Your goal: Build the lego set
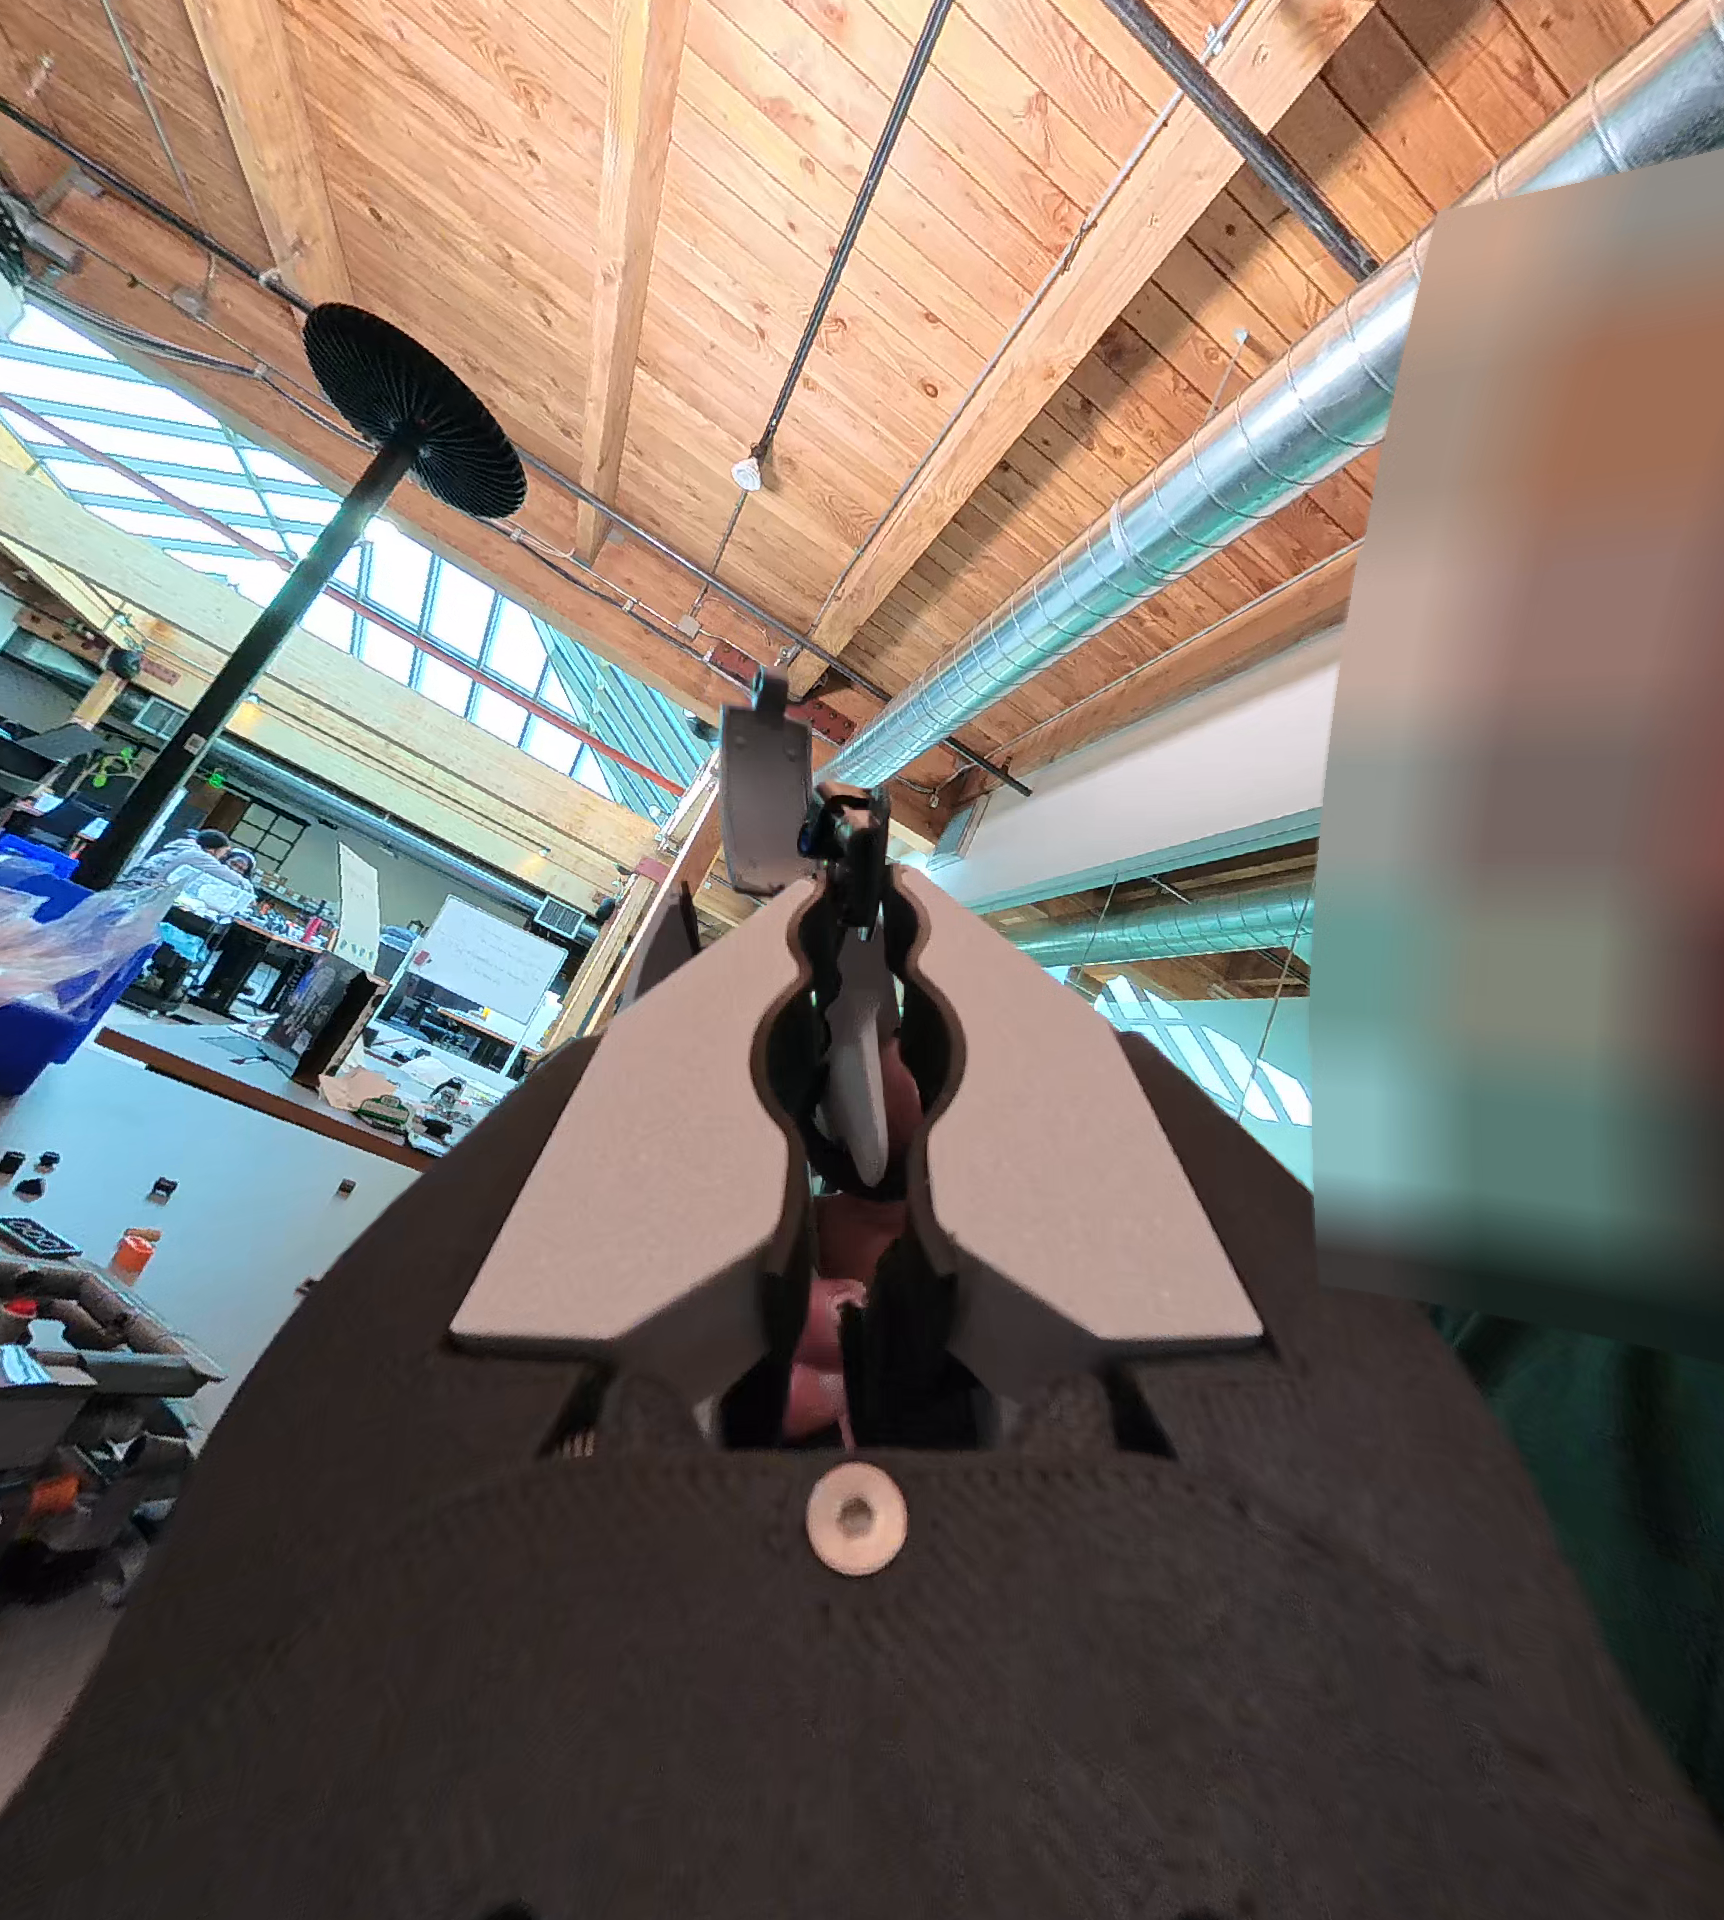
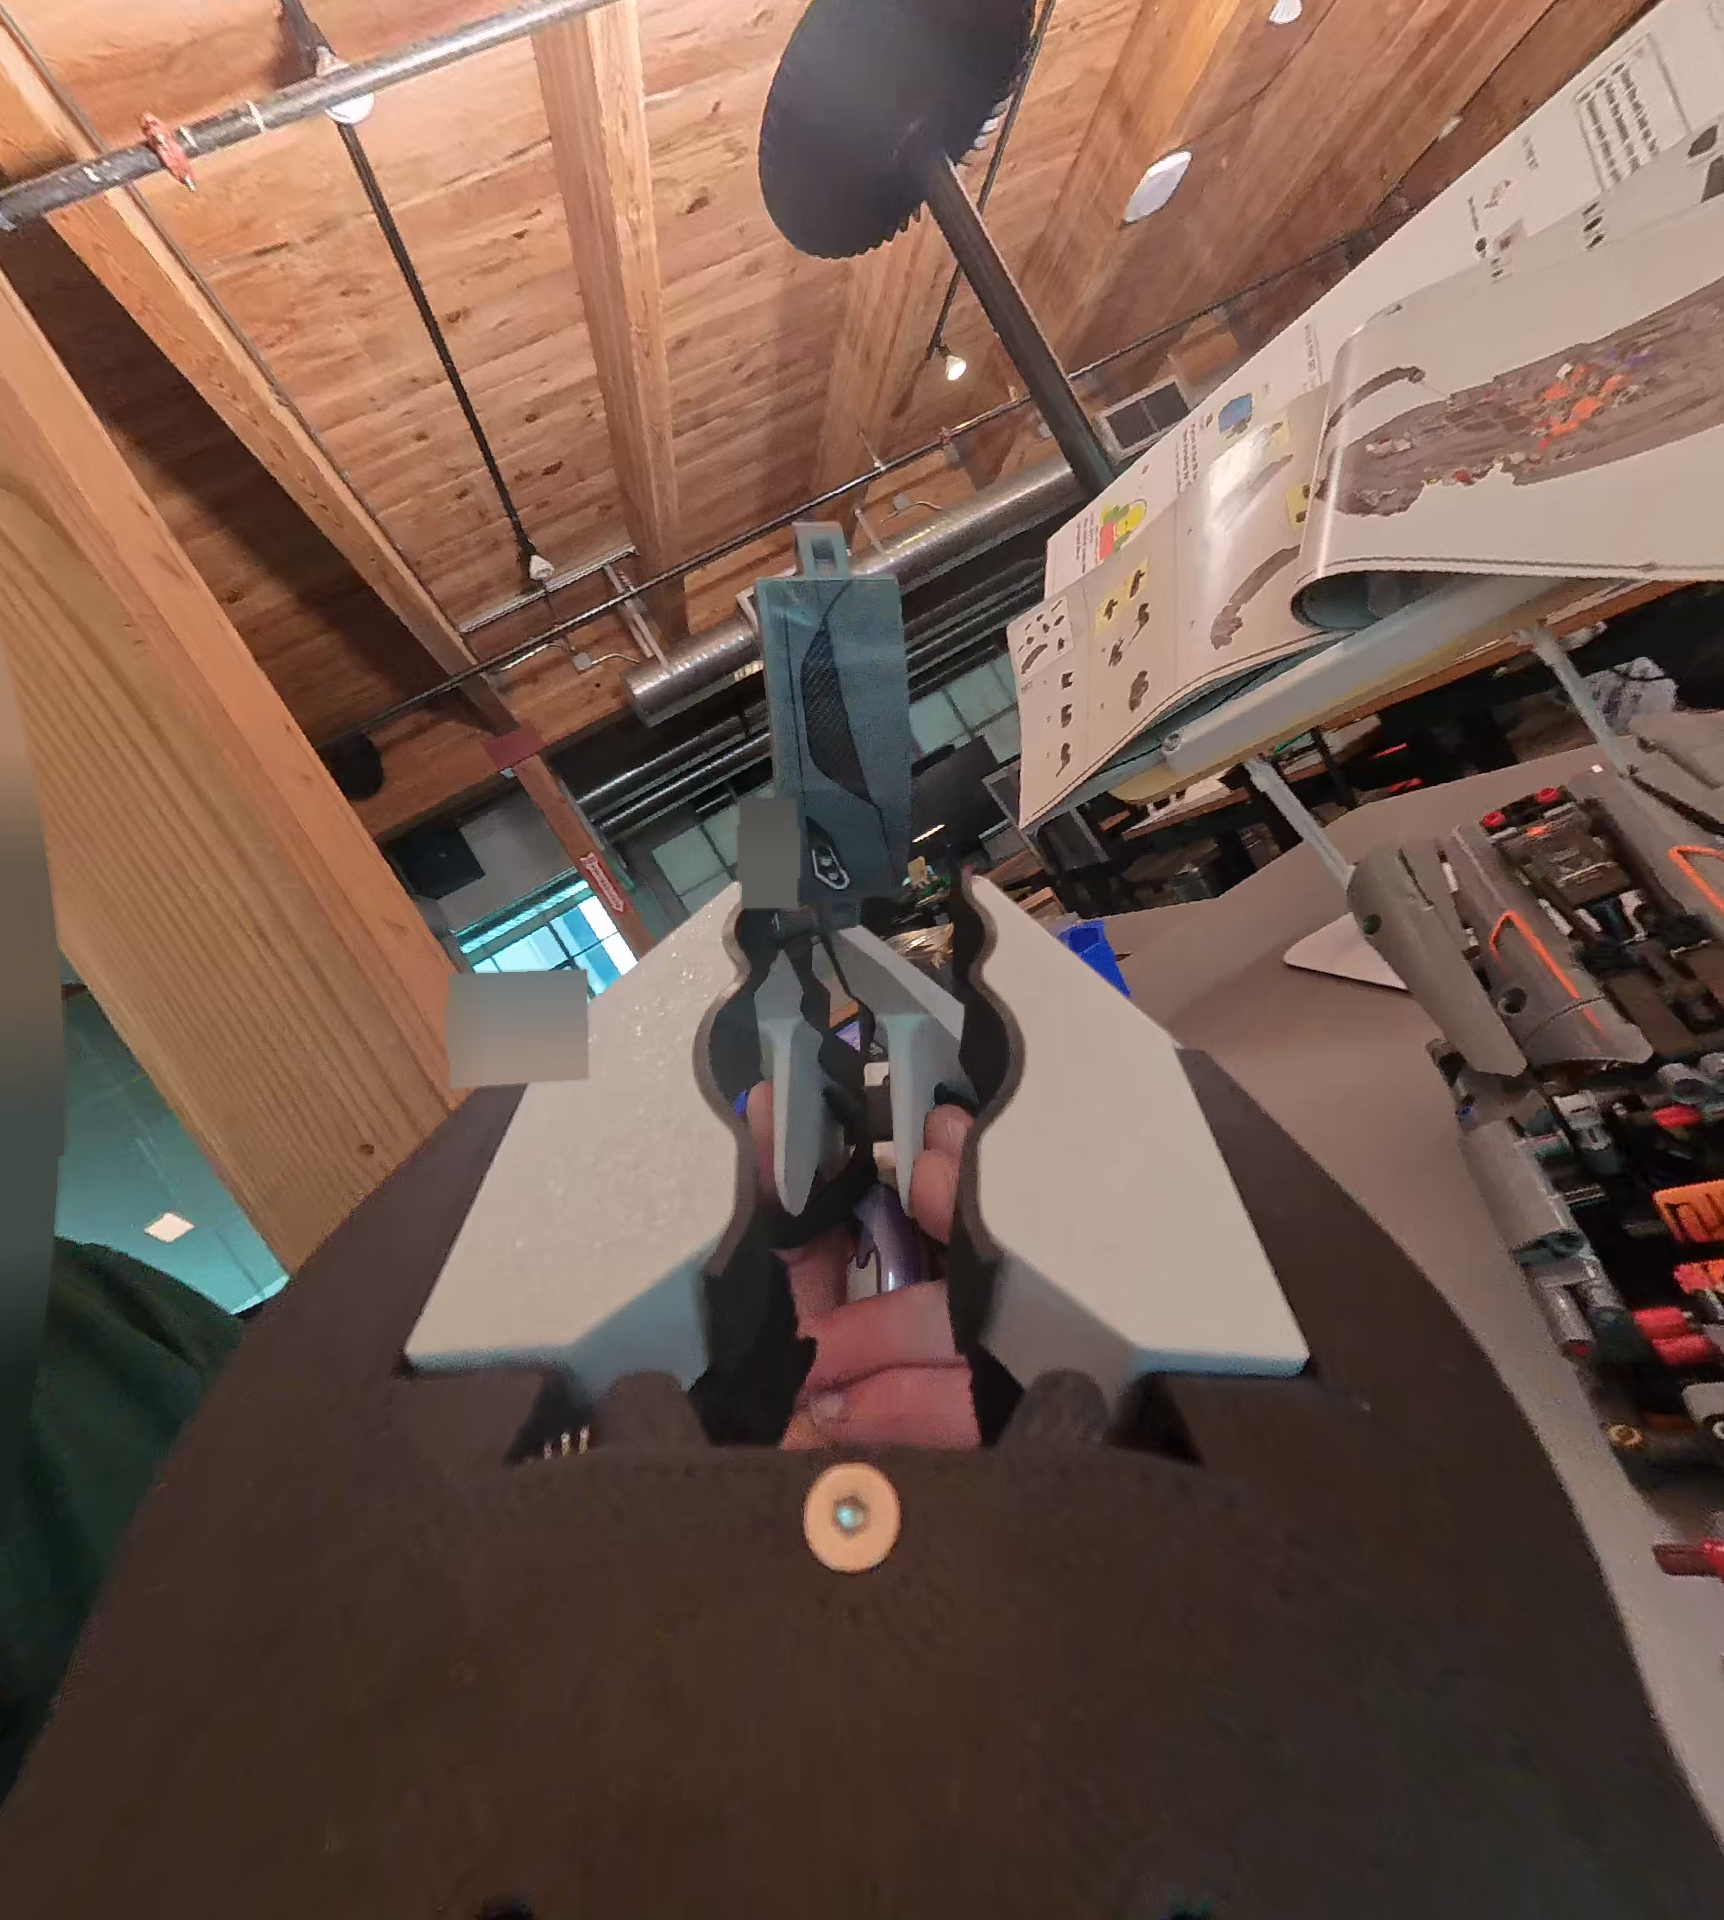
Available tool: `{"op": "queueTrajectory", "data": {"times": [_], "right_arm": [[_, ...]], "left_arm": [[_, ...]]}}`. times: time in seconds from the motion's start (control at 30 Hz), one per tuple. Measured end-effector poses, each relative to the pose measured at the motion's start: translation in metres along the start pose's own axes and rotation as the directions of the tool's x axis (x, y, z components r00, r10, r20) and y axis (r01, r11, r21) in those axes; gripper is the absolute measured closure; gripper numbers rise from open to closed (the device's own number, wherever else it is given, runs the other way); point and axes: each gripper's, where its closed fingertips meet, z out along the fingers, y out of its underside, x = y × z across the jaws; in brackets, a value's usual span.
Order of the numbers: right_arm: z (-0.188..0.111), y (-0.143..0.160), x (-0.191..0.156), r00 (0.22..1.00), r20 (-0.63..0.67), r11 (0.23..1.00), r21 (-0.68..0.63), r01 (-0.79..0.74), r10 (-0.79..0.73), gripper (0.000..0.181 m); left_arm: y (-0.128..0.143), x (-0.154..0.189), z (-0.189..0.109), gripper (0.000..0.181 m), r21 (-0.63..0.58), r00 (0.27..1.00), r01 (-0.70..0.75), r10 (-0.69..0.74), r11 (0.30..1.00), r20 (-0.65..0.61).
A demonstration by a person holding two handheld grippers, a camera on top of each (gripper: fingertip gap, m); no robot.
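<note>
Lego panel [image 2: 842, 727], grey with a dark curved marking, sat raised toward the wooden ceiling, pinched between both of my hand-held grippers.

My right hand-held gripper [image 2: 853, 925] was closed on the panel's lower end, and my left hand-held gripper [image 1: 853, 883] was clamped on the same piece from the opposite side. The half-built Lego car [image 2: 1627, 1091] lay on the grey worktop [image 2: 1232, 966] to the right, beneath the open instruction booklet [image 2: 1253, 561]; loose small pieces [image 1: 37, 1164] lay near it.
</note>
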Motion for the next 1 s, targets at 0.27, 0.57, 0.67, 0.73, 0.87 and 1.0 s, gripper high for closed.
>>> {"op": "queueTrajectory", "data": {"times": [0.27,0.57,0.67,0.73,0.87,1.0], "right_arm": [[0.002,0.011,-0.005,0.998,0.050,0.999,-0.024,-0.033,0.034,0.147],[0.008,0.013,-0.010,0.983,0.137,0.992,-0.017,-0.123,0.124,0.167],[0.006,0.015,-0.010,0.984,0.143,0.994,-0.028,-0.107,0.110,0.177],[0.003,0.017,-0.009,0.988,0.130,0.995,-0.046,-0.084,0.089,0.177],[-0.004,0.021,-0.008,0.991,0.112,0.993,-0.095,-0.069,0.079,0.177],[-0.013,0.029,-0.004,0.992,0.083,0.985,-0.150,-0.083,0.096,0.178]], "left_arm": [[-0.003,-0.001,0.004,0.175,-0.004,0.998,-0.056,0.056,0.998,0.032],[0.005,-0.003,0.008,0.175,-0.026,0.988,-0.135,0.137,0.990,0.065],[0.007,-0.008,0.005,0.176,-0.041,0.987,-0.134,0.137,0.990,0.087],[0.009,-0.009,0.005,0.177,-0.067,0.985,-0.136,0.142,0.988,0.093],[0.015,-0.009,0.004,0.178,-0.124,0.982,-0.139,0.153,0.982,0.112],[0.024,-0.013,-0.001,0.176,-0.180,0.981,-0.114,0.140,0.977,0.137]]}}
